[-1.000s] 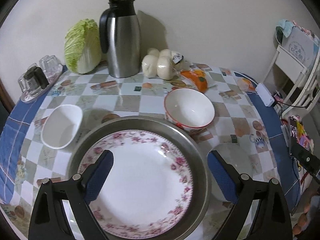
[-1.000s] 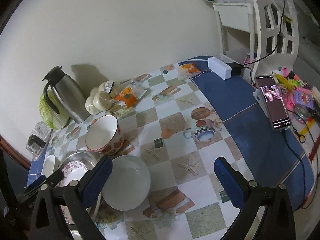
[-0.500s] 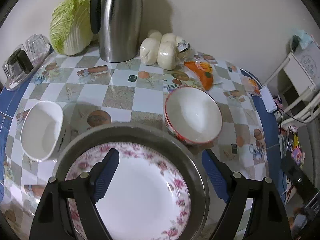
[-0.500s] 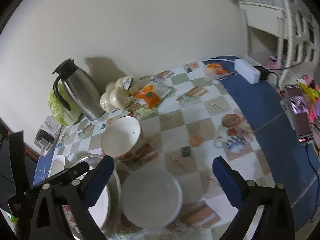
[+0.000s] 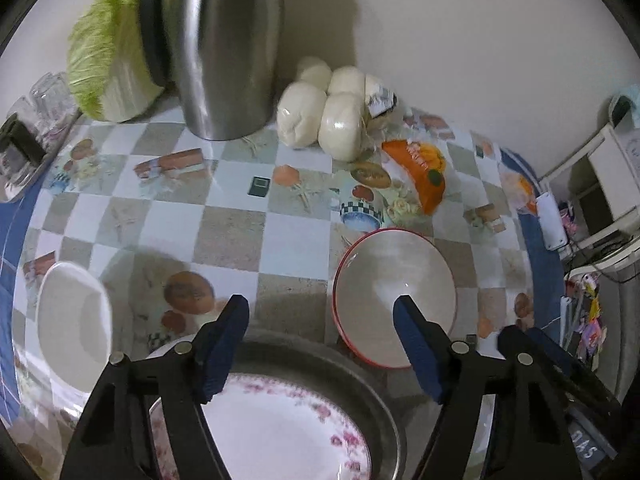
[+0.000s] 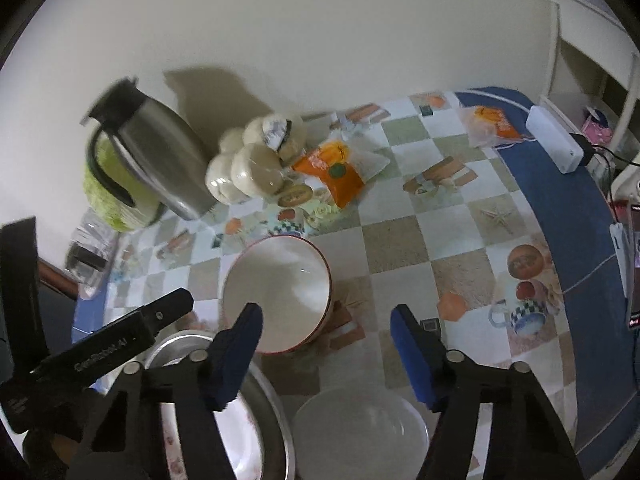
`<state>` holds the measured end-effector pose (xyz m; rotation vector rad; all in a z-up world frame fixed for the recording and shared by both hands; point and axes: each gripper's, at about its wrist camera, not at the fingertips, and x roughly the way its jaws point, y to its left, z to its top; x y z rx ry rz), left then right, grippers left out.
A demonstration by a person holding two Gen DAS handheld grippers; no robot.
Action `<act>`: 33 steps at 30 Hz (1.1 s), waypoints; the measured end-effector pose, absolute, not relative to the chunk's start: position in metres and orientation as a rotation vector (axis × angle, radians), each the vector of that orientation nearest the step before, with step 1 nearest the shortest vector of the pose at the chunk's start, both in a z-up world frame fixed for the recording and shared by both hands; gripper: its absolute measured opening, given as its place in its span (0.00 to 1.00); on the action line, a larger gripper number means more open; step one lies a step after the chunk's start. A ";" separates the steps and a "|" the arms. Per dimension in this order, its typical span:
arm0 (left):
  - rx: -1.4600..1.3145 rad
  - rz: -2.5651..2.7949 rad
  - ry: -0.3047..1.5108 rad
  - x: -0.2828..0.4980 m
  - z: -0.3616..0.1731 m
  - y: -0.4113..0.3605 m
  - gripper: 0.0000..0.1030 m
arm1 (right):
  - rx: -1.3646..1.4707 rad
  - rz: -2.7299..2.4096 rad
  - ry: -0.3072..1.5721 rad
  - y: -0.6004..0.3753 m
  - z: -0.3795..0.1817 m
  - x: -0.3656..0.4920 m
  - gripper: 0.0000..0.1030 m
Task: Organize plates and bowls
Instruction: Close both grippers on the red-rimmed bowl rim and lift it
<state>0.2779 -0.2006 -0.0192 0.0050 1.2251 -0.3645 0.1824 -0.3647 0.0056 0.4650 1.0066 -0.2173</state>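
Observation:
A floral plate (image 5: pixel 280 436) lies inside a steel basin (image 5: pixel 384 412) at the near edge. A red-rimmed bowl (image 5: pixel 394 296) stands just right of it, and a small white bowl (image 5: pixel 74 324) lies at the left. My left gripper (image 5: pixel 320 344) is open and empty, above the basin's far rim, its right finger over the red-rimmed bowl. In the right wrist view, the red-rimmed bowl (image 6: pixel 278 294) sits ahead-left and a translucent white bowl (image 6: pixel 360 436) lies below my right gripper (image 6: pixel 326 356), which is open and empty. The basin (image 6: pixel 276 416) is at lower left.
A steel thermos (image 5: pixel 224 48), a cabbage (image 5: pixel 108 64), bagged white buns (image 5: pixel 332 112) and an orange snack packet (image 5: pixel 424 172) stand at the back by the wall. Glass cups on a tray (image 5: pixel 24 136) sit far left. A white power strip (image 6: pixel 554 144) and a phone (image 6: pixel 634 268) lie right.
Both grippers moved forward and lower toward the red-rimmed bowl, which now looms larger. The left gripper's right finger now overlaps the bowl. Nothing was grasped.

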 end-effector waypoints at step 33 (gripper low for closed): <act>0.025 -0.478 1.264 0.288 -0.056 -0.236 0.09 | 0.510 -0.192 1.102 -0.366 -0.064 0.226 0.18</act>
